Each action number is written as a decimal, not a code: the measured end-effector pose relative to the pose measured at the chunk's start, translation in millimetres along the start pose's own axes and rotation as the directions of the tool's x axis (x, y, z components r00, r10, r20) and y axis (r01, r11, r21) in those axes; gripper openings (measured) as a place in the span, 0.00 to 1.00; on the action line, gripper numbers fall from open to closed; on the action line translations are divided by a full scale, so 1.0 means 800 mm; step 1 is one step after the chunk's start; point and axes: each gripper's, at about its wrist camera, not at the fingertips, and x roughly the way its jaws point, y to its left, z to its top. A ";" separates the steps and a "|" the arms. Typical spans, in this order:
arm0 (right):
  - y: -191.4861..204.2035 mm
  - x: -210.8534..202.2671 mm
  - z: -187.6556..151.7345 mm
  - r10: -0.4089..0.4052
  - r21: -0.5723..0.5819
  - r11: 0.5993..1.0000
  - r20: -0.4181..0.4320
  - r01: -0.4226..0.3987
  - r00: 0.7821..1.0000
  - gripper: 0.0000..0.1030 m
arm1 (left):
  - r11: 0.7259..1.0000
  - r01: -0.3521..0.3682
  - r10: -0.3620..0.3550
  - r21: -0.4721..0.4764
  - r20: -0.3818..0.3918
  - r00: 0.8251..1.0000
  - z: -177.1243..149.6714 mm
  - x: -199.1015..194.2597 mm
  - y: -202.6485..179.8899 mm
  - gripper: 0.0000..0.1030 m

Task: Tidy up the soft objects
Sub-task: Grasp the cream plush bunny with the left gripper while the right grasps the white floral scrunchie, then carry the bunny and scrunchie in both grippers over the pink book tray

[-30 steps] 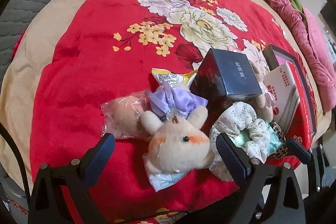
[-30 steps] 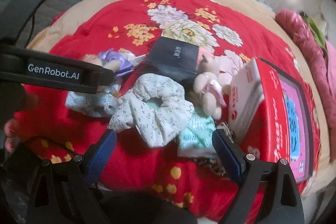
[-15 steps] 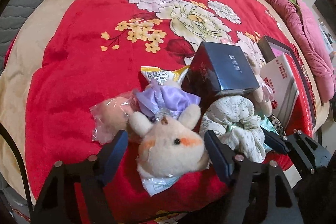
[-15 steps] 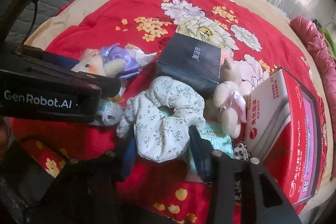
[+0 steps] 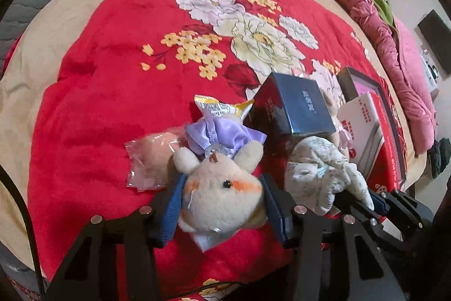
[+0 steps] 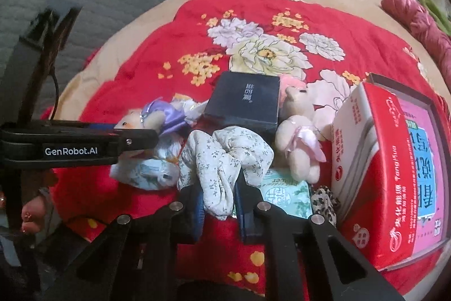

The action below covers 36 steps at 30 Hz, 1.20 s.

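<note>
1. Lower centre of the left wrist view: our left gripper pinches the cream plush bunny by its head, likely to lift it clear of the pile.
2. Lower centre of the right wrist view: our right gripper squeezes the floral scrunchie, which lies against the dark box.
3. Both soft things sit on the red blanket.

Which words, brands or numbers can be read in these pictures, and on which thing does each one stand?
"GenRobot.AI": on the side of the left gripper, seen in the right wrist view.
"Tongfuo" (uncertain): beside Chinese characters on the red box.
Light characters on the dark box: too blurred to read.
Print on the green tissue pack: too blurred.
Print on the snack packet: too small.
</note>
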 end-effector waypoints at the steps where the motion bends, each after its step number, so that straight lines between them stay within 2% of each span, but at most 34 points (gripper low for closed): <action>1: -0.001 -0.004 0.001 0.000 0.004 1.000 0.007 0.000 1.000 0.17 | 1.000 0.003 -0.003 -0.001 0.008 1.000 0.000 -0.005 0.001 0.52; 10: -0.001 -0.046 0.012 -0.024 0.015 1.000 0.073 0.023 0.997 0.17 | 1.000 0.003 -0.006 0.028 0.075 0.997 0.000 -0.048 -0.013 0.52; 22: -0.006 -0.125 0.019 -0.064 0.039 0.998 0.176 0.058 0.982 0.17 | 0.994 0.002 -0.019 0.108 0.155 0.988 -0.011 -0.107 -0.069 0.52; 30: -0.038 -0.179 0.006 -0.109 0.104 0.991 0.242 0.086 0.964 0.17 | 0.985 0.010 -0.041 0.171 0.179 0.983 -0.023 -0.129 -0.118 0.52; 36: -0.085 -0.218 -0.011 -0.170 0.186 0.975 0.279 0.121 0.945 0.17 | 0.969 0.032 -0.075 0.245 0.168 0.983 -0.028 -0.128 -0.180 0.52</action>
